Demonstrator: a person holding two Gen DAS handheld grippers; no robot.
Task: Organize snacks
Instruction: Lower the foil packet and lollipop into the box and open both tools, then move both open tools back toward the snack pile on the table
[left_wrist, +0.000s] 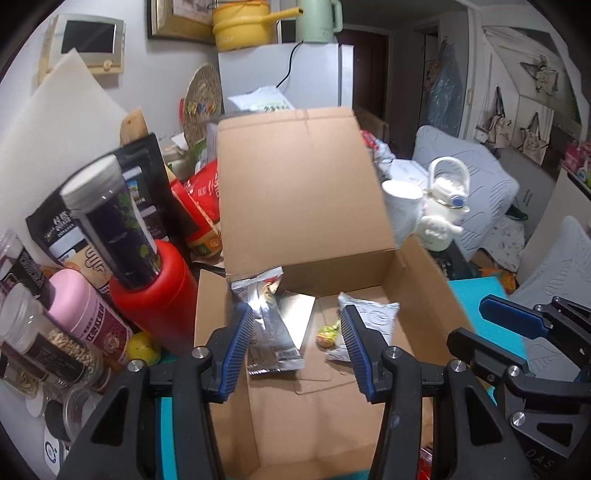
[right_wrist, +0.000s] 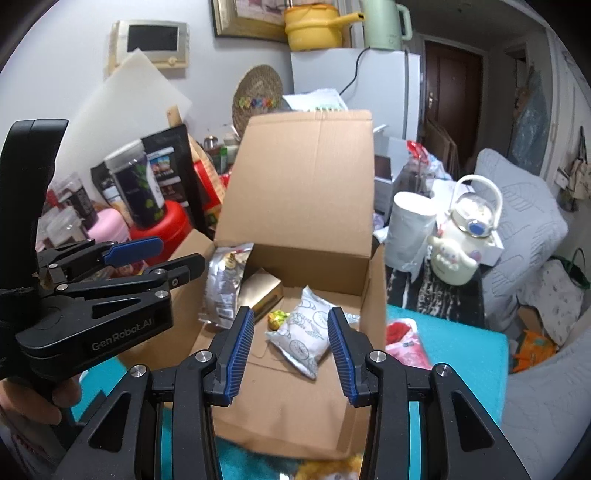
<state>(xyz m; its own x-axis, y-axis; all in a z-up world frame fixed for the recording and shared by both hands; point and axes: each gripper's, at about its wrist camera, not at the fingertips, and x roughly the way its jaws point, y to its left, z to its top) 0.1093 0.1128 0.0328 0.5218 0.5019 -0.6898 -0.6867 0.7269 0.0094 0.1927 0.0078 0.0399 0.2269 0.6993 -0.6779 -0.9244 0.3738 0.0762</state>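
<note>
On the teal tabletop (right_wrist: 461, 343), a cardboard box (right_wrist: 295, 206) holds snack packets (right_wrist: 301, 338).

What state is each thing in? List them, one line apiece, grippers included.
cardboard box: open, lid flap standing upright at the back.
silver packet: in the box, leaning against its left wall.
white packet: lying flat on the box floor.
small yellow-green candy: on the box floor, beside the white packet.
left gripper: open, empty, above the box.
right gripper: open, empty, above the box.
</note>
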